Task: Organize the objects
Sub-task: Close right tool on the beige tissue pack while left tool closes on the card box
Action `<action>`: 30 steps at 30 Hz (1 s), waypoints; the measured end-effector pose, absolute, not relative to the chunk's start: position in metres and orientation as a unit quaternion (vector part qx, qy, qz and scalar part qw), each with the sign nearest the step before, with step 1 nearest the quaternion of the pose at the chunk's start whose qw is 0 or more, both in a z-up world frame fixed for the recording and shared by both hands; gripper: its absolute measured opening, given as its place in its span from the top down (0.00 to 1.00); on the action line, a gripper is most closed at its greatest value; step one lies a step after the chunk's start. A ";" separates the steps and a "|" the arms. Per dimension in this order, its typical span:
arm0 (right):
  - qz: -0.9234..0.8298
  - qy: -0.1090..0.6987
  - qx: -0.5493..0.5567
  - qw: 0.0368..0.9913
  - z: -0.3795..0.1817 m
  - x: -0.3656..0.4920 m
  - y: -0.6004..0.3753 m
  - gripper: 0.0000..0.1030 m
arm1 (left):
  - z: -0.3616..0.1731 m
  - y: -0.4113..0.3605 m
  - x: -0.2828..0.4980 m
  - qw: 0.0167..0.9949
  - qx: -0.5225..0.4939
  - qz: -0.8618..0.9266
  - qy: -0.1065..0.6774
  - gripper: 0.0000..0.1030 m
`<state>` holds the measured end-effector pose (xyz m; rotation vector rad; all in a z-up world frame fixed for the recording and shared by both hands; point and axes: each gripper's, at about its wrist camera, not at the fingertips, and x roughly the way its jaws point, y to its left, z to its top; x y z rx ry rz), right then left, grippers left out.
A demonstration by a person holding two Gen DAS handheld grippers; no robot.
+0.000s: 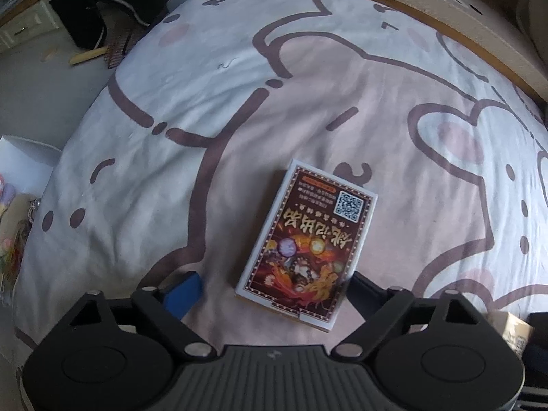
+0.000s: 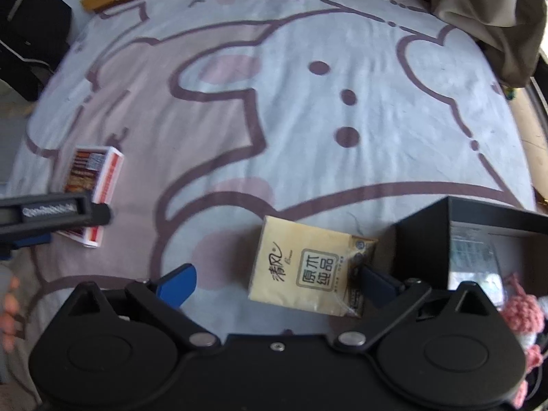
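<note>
Home bedroom. A bed fills the view, its sheet [image 1: 239, 109] printed with pink and brown cartoon animals, wooden bed frame [image 1: 445, 24] along the far edge. Crumpled grey blanket [image 2: 493, 17] at one corner. Cream drawer cabinet [image 1: 24, 27] and dark hanging clothing [image 1: 85, 3] stand beside the bed.

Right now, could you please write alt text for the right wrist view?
A yellow tissue pack lies on a cartoon-print bedsheet between the open blue fingers of the right hand-held gripper. A black box sits right; a card deck lies left.
</note>
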<state>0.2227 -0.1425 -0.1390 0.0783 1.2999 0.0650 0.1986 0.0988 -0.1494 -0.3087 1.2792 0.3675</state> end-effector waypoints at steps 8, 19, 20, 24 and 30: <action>0.058 0.591 0.133 0.793 -0.131 0.225 -0.164 0.04 | -0.143 0.096 0.196 0.786 -0.127 0.152 0.586 0.35; 0.044 0.587 0.194 0.784 -0.128 0.225 -0.183 0.04 | -0.143 0.130 0.180 0.769 -0.158 0.201 0.586 0.35; 0.043 0.588 0.192 0.784 -0.128 0.225 -0.182 0.04 | -0.143 0.132 0.178 0.765 -0.169 0.202 0.588 0.35; 0.033 0.592 0.170 0.787 -0.130 0.226 -0.173 0.04 | -0.144 0.130 0.176 0.753 -0.176 0.193 0.604 0.27; 0.015 0.604 0.120 0.787 -0.133 0.225 -0.160 0.04 | -0.143 0.123 0.177 0.747 -0.199 0.154 0.615 0.25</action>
